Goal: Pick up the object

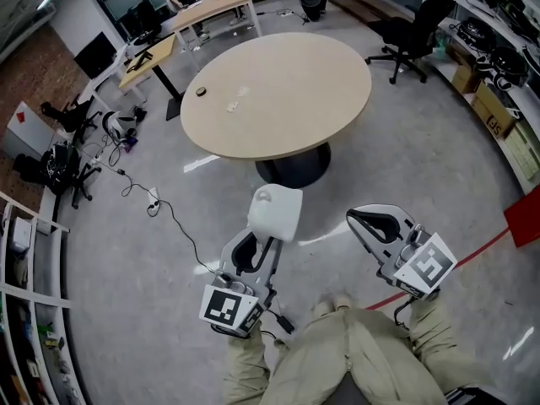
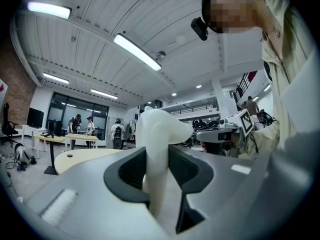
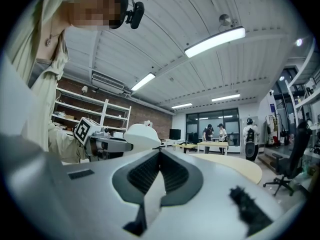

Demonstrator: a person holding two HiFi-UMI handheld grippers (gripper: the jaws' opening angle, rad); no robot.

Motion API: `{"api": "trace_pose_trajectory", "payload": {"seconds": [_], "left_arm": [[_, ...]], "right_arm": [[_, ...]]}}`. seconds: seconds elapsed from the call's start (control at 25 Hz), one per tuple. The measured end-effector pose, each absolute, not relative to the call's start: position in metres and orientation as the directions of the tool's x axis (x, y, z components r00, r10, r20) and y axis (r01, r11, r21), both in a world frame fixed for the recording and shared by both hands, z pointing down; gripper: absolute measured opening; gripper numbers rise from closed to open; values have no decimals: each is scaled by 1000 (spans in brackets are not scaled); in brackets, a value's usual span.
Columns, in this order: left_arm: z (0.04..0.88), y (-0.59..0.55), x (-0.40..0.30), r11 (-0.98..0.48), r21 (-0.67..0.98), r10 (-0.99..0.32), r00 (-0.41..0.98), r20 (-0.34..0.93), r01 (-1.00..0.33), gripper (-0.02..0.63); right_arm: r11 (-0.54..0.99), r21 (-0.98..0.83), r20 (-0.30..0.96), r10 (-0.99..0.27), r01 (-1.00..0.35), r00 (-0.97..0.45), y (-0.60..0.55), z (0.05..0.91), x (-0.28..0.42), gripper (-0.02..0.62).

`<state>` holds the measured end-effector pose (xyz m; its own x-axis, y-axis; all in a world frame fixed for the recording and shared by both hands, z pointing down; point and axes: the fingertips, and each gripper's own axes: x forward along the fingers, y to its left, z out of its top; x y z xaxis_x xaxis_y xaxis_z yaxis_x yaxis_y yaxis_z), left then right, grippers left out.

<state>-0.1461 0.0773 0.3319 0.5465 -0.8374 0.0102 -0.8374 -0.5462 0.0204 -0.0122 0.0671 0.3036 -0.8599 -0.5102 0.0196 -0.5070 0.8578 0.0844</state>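
Observation:
The object is a white, smooth plastic piece with a broad rounded top and a narrow stem. My left gripper is shut on that stem and holds it in the air above the floor, in front of the person's knees. In the left gripper view the white piece stands upright between the dark pads of the left gripper. My right gripper hovers to the right of it, shut with nothing inside. In the right gripper view the right gripper has its jaws pressed together, and the white piece shows off to the left.
A round beige table on a dark pedestal stands ahead, with a small dark item and white bits on it. A black office chair is at the back right. Cables trail over the grey floor at left. Red tape crosses at right.

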Motion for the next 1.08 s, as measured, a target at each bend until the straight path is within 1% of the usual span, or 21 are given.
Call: {"api": "trace_pose_trajectory", "payload": {"seconds": [0.2,0.48,0.84,1.08], "left_arm": [[331,75,-148,-542,4,-840,542,-13,-840,132],[335,75,-143,-549,16,-836,549,18,-836,132],[333,73,-136,-554,12,-832,554,18,-833,132],[334,75,-148,-550,-6,-835,550,-14,-835,132]], "right_arm": [[855,90,15,-514,-510,-858,64,305,-11,3],[859,89,24,-507,-504,-861,64,308,-11,3],[860,89,34,-507,-503,-861,63,308,-4,3],[857,94,28,-511,-507,-859,68,309,-13,3]]}}
